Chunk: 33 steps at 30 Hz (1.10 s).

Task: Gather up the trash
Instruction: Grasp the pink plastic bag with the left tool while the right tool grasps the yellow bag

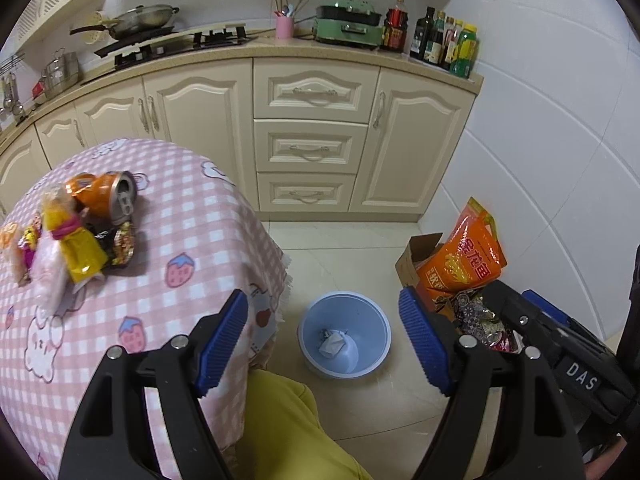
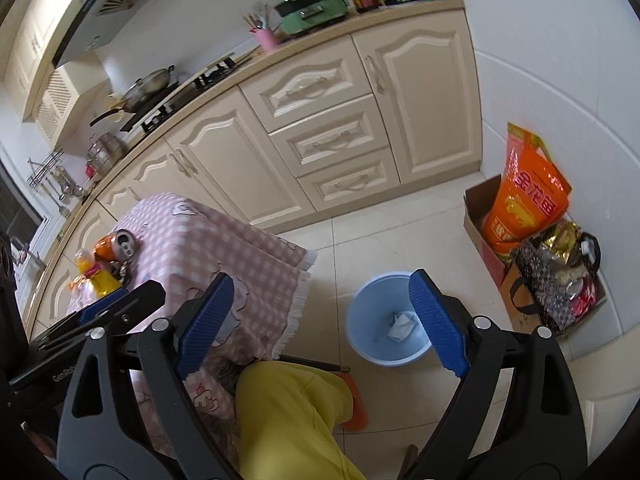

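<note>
A crushed orange can lies on the pink checked tablecloth beside a pile of snack wrappers, one of them yellow. The can also shows in the right wrist view. A light blue bin stands on the floor right of the table with a crumpled white tissue inside; it shows in the right wrist view too. My left gripper is open and empty, held above the table edge and bin. My right gripper is open and empty, above the bin.
Cream kitchen cabinets run along the back, with a stove, wok, green appliance and bottles on the counter. A cardboard box with an orange bag and a patterned bag of packaging stand by the right wall. A yellow-trousered knee is below.
</note>
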### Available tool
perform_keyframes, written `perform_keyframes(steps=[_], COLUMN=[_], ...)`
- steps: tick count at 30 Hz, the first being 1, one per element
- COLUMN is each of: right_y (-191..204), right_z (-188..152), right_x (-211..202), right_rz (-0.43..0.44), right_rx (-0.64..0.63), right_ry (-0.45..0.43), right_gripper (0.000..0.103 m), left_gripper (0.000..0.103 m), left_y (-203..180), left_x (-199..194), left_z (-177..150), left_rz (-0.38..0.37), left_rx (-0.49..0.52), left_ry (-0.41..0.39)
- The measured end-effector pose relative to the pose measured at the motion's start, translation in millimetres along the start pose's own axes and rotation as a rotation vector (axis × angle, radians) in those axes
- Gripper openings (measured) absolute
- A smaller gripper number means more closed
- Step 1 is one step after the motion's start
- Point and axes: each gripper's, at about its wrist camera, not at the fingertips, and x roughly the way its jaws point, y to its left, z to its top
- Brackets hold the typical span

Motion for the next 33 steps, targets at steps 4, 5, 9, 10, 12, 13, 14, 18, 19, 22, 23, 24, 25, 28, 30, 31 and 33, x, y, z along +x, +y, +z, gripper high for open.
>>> perform_keyframes(steps=[4, 5, 9, 10, 12, 13, 14, 18, 19, 22, 23, 24, 25, 28, 30, 31, 33], right_y=[17, 22, 43, 50, 62, 70, 79, 114, 121, 152, 160, 166, 178, 201, 215, 224, 236], right_z=[-4, -5, -7, -8, -9, -10, -11, -16, -17, -19, -19, -19, -19, -22, -23, -23, -24], right_x=[-10, -12, -16, -16, -15, -14, -13, -9, -8, -1, 2, 4, 9, 18, 27, 33, 42], right_rz=[0.015, 0.023, 0.051, 0.062, 0.080, 0.091, 0.104, 0.157, 0.170, 0.218, 0.232, 0.245, 0.266, 0.303, 0.323, 0.332, 0.347], right_rx=[-0.035, -0.048, -0.092, -0.104, -0.124, -0.138, -0.154, -0.224, -0.239, -0.317, -0.335, -0.348, -0.366, -0.388, -0.404, -0.412, -0.424], right_ry=[-0.015, -0.018, -0.022, -0.018, -0.009, -0.002, 0.003, 0.026, 0.032, 0.049, 0.053, 0.059, 0.071, 0.090, 0.108, 0.120, 0.136], right_gripper=[0.089, 0.090, 0.092, 0.092, 0.092, 0.092, 0.092, 0.092, 0.092, 0.092, 0.092, 0.092, 0.092, 0.092, 0.092, 0.092, 0.092], left_gripper=[0.078, 0.078, 0.080, 0.080, 0.081, 0.081, 0.081, 0.083, 0.083, 0.084, 0.084, 0.084, 0.084, 0.084, 0.084, 0.084, 0.085], left_y=[9, 12, 33, 38, 52, 57, 64, 93, 100, 124, 131, 138, 147, 170, 183, 190, 202], left_x=[-17, -21, -44, -48, -60, -64, -68, -87, -92, -106, -110, -113, -116, -124, -128, -128, -128], left_z=[-4, -4, -10, -11, -14, -15, -17, -23, -24, -30, -31, -32, -33, -37, -39, -41, -44], left_rz=[0.017, 0.023, 0.056, 0.066, 0.091, 0.099, 0.109, 0.155, 0.168, 0.215, 0.233, 0.245, 0.257, 0.290, 0.305, 0.310, 0.323], left_rx=[-0.021, -0.028, -0.075, -0.085, -0.108, -0.119, -0.133, -0.192, -0.204, -0.245, -0.261, -0.275, -0.292, -0.331, -0.354, -0.363, -0.387], left_ry=[-0.028, -0.035, -0.075, -0.083, -0.101, -0.108, -0.116, -0.142, -0.148, -0.168, -0.174, -0.177, -0.179, -0.183, -0.183, -0.183, -0.180])
